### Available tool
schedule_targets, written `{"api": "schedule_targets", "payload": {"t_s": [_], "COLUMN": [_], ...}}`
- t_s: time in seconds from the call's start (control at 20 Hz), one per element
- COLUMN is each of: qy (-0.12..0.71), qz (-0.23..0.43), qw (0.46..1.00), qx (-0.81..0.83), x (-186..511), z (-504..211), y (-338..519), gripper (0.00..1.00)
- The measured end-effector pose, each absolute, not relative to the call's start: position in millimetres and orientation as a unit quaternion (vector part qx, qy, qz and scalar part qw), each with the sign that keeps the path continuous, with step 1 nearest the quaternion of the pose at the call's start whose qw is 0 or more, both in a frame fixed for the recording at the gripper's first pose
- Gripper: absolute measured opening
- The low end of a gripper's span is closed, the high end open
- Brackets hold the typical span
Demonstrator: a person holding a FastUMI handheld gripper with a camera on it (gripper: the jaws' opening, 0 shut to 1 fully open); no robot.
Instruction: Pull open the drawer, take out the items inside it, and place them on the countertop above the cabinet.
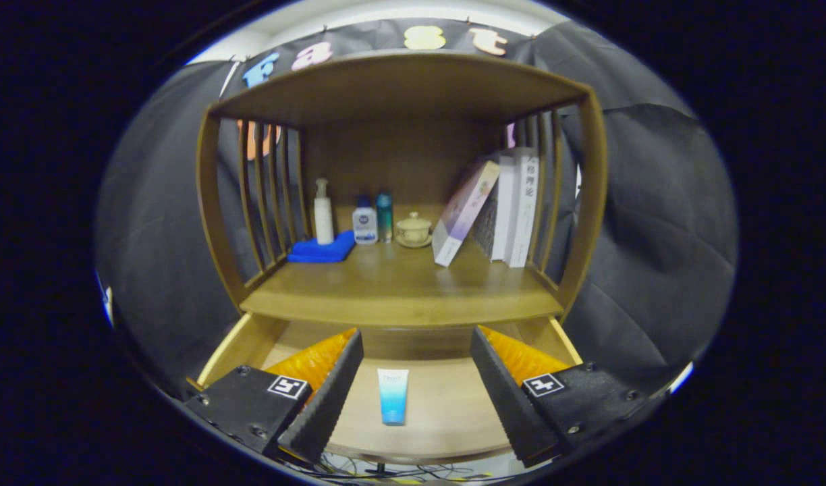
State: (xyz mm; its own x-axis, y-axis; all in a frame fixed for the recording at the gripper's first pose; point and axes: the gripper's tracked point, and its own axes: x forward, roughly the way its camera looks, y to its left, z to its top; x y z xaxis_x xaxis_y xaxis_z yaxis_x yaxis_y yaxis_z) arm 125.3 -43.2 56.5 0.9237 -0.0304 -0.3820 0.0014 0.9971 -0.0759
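Gripper: the gripper (416, 391) is hovering over the open drawer with its 2 fingers spread wide apart, and it is gripping nothing.
Tube: 1 small tube (393, 395) is lying flat on the drawer floor between the fingers, closer to the left finger but touching neither, with its flat crimped end pointing toward the cabinet and its cap end nearer the gripper.
Handling: the tube is looking light and soft-walled, likely a plastic squeeze tube, so a firm pinch is probably going to dent it and its smooth skin may be slipping.
Hold: the best grip is likely across the middle of the body, fingers closing on its 2 long sides, since the flat end is thin and the cap end is narrow.
Drawer: the drawer (241, 341) is standing pulled out below the shelf, and no other item is showing on the part of its floor that is in sight.
Countertop: the countertop (399, 287) is lying just beyond the drawer, with bare wood along its front edge offering room for the tube.
Back of shelf: a blue cloth (322, 250), 3 bottles (364, 225), a lidded cup (413, 229) and leaning books (494, 209) are sitting further in.
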Motion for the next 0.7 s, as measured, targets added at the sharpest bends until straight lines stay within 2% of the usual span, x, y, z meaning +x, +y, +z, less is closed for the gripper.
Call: {"api": "schedule_targets", "payload": {"t_s": [0.35,0.7], "qy": [0.375,0.508], "qz": [0.003,-0.004], "qw": [0.926,0.861], "qx": [-0.028,-0.013], "x": [173,157], "z": [-17,-78], "y": [-20,-25], "gripper": [1.0,0.98]}}
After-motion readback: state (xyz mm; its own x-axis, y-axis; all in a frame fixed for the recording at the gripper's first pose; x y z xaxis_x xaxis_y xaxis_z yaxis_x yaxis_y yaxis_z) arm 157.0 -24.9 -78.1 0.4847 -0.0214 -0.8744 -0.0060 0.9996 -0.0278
